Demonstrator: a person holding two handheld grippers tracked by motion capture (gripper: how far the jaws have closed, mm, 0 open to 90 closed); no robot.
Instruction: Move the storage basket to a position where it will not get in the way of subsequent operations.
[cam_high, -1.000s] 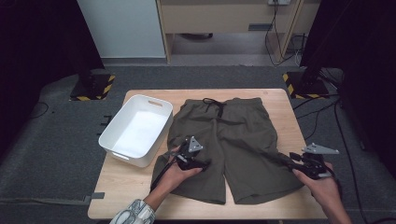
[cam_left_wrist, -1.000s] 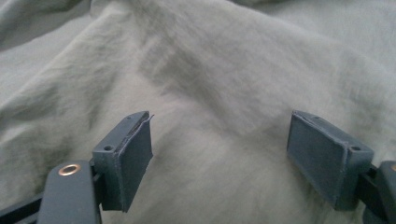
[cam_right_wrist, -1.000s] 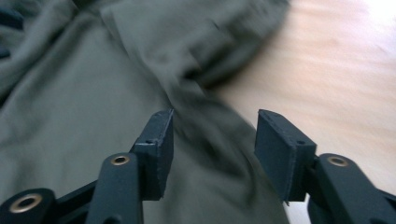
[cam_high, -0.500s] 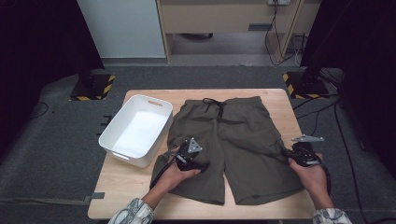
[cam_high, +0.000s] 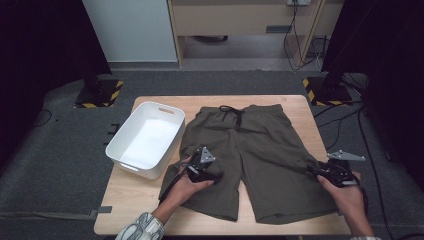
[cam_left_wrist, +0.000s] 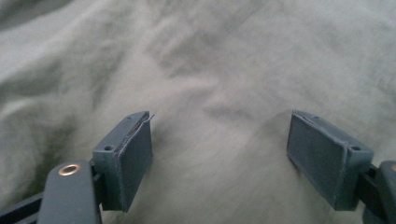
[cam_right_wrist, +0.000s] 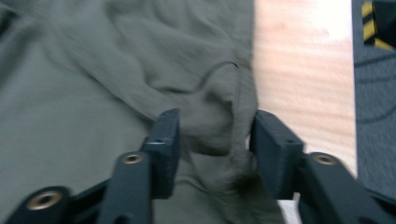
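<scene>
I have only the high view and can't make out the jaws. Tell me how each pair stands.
Observer: The left gripper has its jaws wide apart over the shorts, nothing pinched.
Operator: Now the right.
Observer: The right gripper has its jaws just opening; a bunched fold of the shorts' side edge sits between them.
Operator: Say what lies beyond that fold.
Observer: Bare table, right beside the edge.

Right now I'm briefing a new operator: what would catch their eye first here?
The olive shorts spread flat across the wooden table, drawstring at the far end. Beside them at the left stands a white bin. The right tongs straddle a bunched fold at the shorts' right edge, having just been opening.
</scene>
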